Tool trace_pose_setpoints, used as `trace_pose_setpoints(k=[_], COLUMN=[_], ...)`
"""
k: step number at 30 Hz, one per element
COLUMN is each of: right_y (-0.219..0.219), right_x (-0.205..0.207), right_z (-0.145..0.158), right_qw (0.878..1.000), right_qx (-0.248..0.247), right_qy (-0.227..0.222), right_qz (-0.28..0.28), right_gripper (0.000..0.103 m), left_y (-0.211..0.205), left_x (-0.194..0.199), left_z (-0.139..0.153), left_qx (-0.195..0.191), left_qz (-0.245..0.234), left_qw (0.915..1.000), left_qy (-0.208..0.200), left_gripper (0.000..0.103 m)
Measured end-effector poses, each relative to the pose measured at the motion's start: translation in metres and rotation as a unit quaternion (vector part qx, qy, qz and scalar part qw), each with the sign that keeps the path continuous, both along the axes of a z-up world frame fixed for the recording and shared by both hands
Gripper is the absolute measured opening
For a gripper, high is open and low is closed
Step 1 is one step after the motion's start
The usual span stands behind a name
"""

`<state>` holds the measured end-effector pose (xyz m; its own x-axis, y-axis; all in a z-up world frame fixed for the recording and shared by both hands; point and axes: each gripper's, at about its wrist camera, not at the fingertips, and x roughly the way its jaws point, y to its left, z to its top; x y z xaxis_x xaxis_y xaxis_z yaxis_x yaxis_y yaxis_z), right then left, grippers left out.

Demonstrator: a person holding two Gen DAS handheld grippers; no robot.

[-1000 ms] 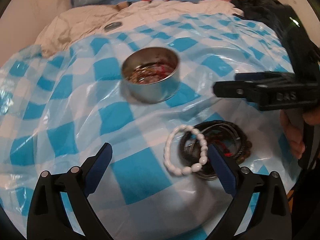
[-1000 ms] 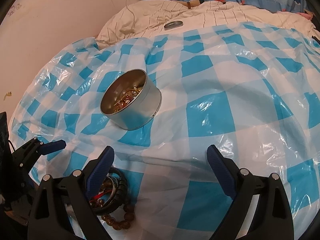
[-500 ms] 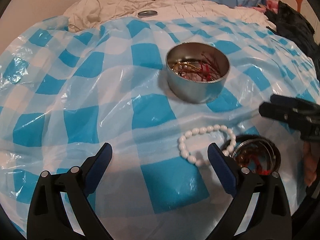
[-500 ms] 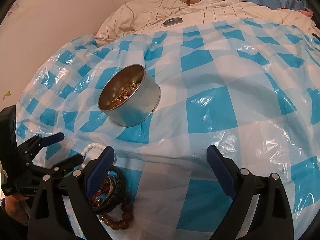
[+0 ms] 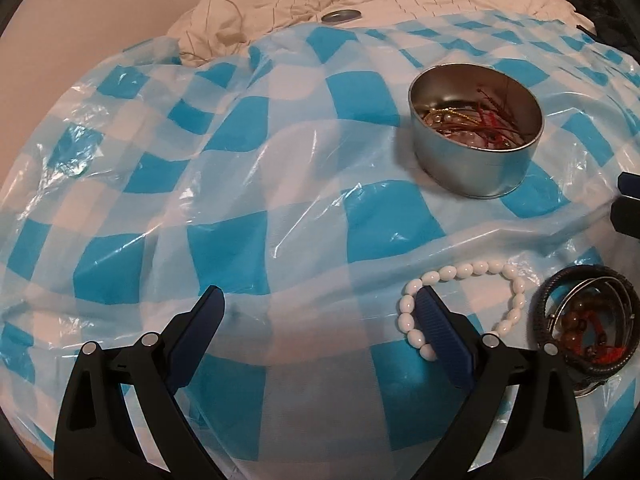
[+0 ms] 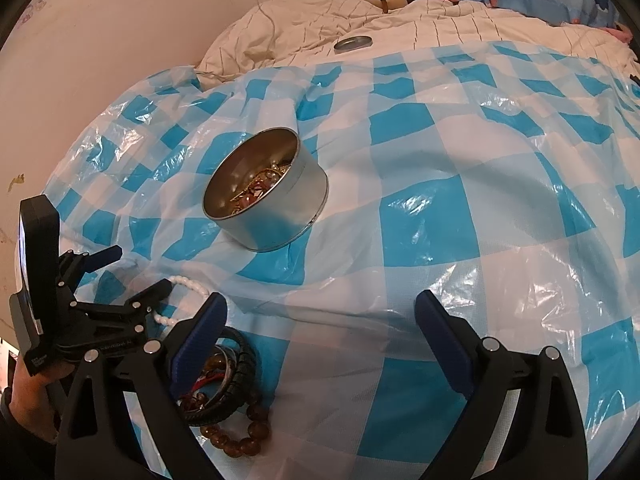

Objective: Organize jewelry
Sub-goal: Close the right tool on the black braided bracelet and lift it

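One round metal tin (image 5: 476, 136) holding tangled jewelry is being shown on the blue-checked plastic sheet (image 5: 240, 200), with one tin lid (image 5: 341, 16) lying far behind. One white bead bracelet (image 5: 460, 304) is lying beside one pile of dark bangles and brown beads (image 5: 584, 328). The left gripper (image 5: 320, 320) is being held wide, one finger overlapping the bracelet. The right gripper (image 6: 320, 320) is being held wide above the sheet, gripping nothing.
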<state>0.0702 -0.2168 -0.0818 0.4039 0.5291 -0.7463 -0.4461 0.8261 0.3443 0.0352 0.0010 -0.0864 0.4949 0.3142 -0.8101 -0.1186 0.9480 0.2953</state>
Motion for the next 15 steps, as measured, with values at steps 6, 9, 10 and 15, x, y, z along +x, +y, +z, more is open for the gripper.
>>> trace_pose_setpoints(k=[6,9,10,15], right_y=[0.009,0.028,0.034,0.057], right_x=[-0.007,-0.027,-0.034,-0.056], right_z=[0.008,0.020,0.021,0.014], right_qw=[0.998,0.989,0.986,0.974], right_qx=[0.016,0.026,0.018,-0.024], right_qy=[-0.003,-0.027,-0.041,-0.068], right_qz=[0.057,0.143,0.161,0.215], right_gripper=[0.091,0.092,0.095,0.096], left_y=[-0.017,-0.019,-0.018,-0.011], left_x=[0.000,0.002,0.002,0.003], left_z=[0.002,0.001,0.001,0.000], left_qx=[-0.019,-0.033,-0.036,-0.051], left_qz=[-0.042,-0.049,-0.047,-0.039], left_qw=[0.9989,0.9982,0.9982,0.9979], left_qy=[-0.003,-0.001,-0.001,-0.001], left_gripper=[0.092,0.092,0.092,0.092])
